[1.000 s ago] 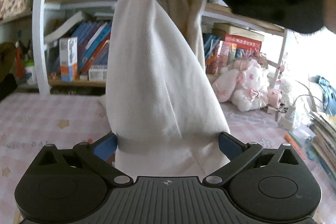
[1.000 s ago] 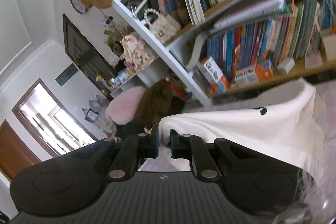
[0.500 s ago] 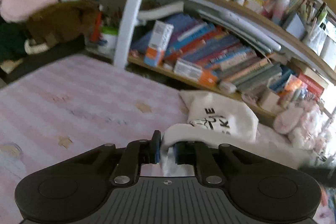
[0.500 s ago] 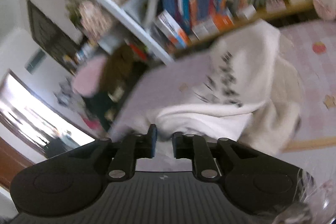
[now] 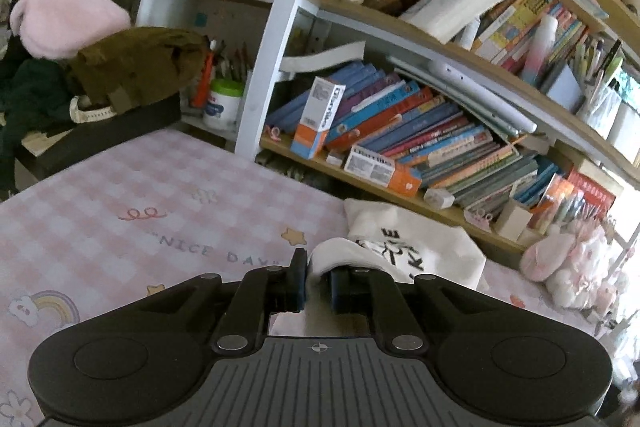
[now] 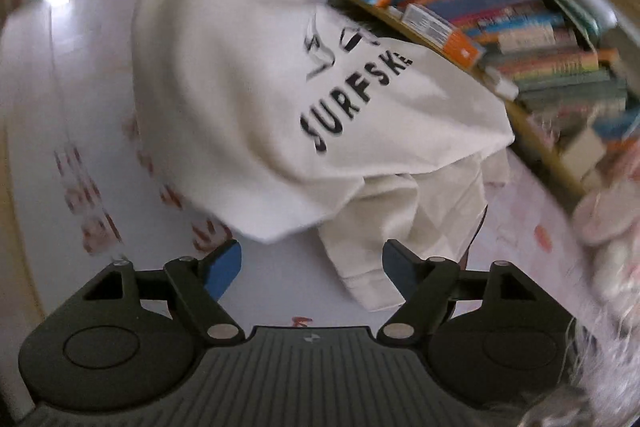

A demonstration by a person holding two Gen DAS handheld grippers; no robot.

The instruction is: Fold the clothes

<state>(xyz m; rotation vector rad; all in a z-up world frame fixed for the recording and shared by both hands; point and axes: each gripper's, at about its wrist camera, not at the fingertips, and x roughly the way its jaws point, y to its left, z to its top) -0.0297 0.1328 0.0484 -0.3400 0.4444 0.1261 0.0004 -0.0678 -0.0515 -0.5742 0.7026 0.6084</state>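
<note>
- Clenched on a fold of the cream sweatshirt (image 5: 416, 247), our left gripper (image 5: 318, 287) has its jaws almost together with the cloth pinched between the blue pads.
- Our right gripper (image 6: 312, 267) has just been opening; its jaws now stand wide and released, with a ribbed cuff of the sweatshirt (image 6: 248, 87) lying between them but not pressed by either pad.
- We see the sweatshirt spread on the pink checked bed sheet (image 5: 140, 211), its printed black lettering facing up, one part folded over the rest.
- From the left wrist, the garment lies beyond and to the right of the pinched fold, close to the bookshelf (image 5: 420, 131).
- From the right wrist, the picture is blurred, so the sheet's pattern is hard to read.
- Pink plush toys (image 5: 568, 267) sit at the right, beside the shelf's lowest board.
</note>
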